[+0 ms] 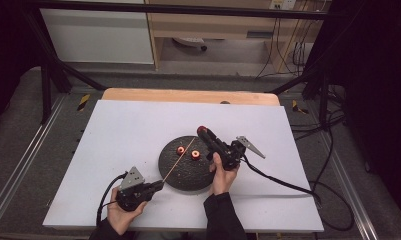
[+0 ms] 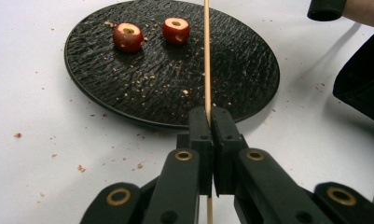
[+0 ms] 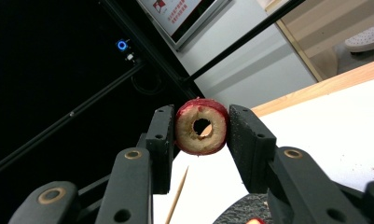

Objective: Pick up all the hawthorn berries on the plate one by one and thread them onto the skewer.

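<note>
White table [image 1: 138, 130] with black plate [image 1: 174, 172], left gripper [image 2: 211, 122] clamped on wooden skewer [image 2: 206, 56], right gripper [image 3: 201, 135] pinching cored red fruit [image 3: 202, 127], hole visible in right gripper view, two more fruits [image 2: 128, 37] on plate in left gripper view.

Left gripper [image 1: 157, 186] holds a skewer [image 1: 179, 160] over the black plate [image 1: 188, 175]

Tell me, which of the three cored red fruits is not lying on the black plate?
The fruit clamped in the right tool, lifted off the table. The other two fruits lie on the plate.
</note>
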`<move>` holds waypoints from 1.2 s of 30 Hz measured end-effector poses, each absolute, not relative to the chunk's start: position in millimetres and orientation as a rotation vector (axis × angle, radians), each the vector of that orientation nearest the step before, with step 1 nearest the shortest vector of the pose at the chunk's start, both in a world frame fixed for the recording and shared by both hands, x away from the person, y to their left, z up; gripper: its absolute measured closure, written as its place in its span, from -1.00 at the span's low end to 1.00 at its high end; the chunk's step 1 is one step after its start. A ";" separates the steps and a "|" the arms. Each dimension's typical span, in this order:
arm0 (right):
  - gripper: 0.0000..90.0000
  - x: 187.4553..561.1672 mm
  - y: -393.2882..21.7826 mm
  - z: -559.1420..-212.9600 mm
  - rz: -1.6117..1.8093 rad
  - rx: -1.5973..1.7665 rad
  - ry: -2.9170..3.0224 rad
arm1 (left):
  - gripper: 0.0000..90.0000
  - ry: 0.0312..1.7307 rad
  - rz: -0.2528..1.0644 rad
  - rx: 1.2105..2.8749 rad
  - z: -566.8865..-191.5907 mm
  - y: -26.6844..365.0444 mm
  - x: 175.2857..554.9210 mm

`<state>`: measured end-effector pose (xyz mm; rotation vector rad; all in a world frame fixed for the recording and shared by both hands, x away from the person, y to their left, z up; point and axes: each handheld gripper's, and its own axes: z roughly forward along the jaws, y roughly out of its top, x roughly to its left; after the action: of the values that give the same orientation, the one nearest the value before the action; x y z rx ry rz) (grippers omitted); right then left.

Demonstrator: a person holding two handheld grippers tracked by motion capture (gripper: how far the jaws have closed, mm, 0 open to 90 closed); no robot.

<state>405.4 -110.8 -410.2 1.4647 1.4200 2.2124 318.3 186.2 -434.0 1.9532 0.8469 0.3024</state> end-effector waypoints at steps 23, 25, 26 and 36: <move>0.39 404.8 -106.4 -417.0 2.251 1.475 1.391 | 0.96 0.858 0.288 1.922 -436.1 176.3 316.6; 0.39 404.9 -106.2 -417.8 2.247 1.471 1.396 | 0.96 0.858 0.288 1.920 -435.9 176.6 316.5; 0.39 404.8 -106.0 -418.1 2.248 1.472 1.396 | 0.96 0.857 0.288 1.920 -435.9 176.7 316.5; 0.39 403.6 -104.1 -420.8 2.269 1.472 1.395 | 0.96 0.871 0.276 1.902 -435.7 173.5 316.2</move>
<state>403.6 -104.1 -420.8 1.4717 1.3946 2.2685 316.2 173.5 -435.7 1.9018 0.8707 0.2757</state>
